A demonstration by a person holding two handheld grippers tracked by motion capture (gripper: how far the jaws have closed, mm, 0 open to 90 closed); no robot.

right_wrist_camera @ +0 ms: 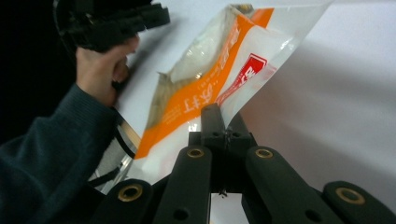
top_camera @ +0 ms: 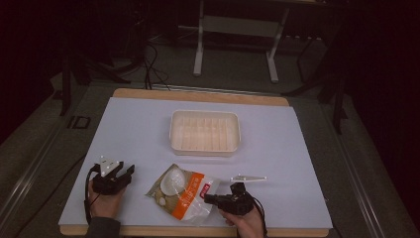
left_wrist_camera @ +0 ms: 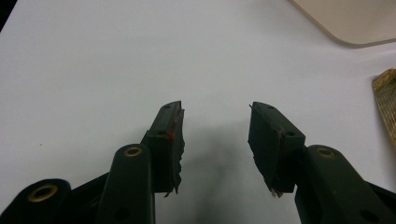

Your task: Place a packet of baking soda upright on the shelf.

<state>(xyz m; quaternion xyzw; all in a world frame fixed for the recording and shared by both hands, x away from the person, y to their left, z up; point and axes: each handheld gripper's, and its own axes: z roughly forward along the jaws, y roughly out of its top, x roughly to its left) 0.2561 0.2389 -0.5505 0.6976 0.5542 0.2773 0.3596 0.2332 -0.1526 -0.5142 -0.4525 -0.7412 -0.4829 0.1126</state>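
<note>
The snack bag point(top_camera: 182, 193) lies on the white table point(top_camera: 277, 148), on the near side of the cream tray point(top_camera: 205, 133) and well apart from it. The right gripper point(top_camera: 212, 199) sits at the bag's right edge. In the right gripper view its two black tongs are squeezed together on the clear edge of the bag point(right_wrist_camera: 219, 79). The left gripper point(top_camera: 128, 172) is held in a hand point(top_camera: 105, 202) just left of the bag. It does not touch the bag. In the left gripper view its tongs stand apart with only bare table between them. A small white strip point(top_camera: 248, 178) lies on the table just right of the bag, between the bag and the tray's near right corner.
</note>
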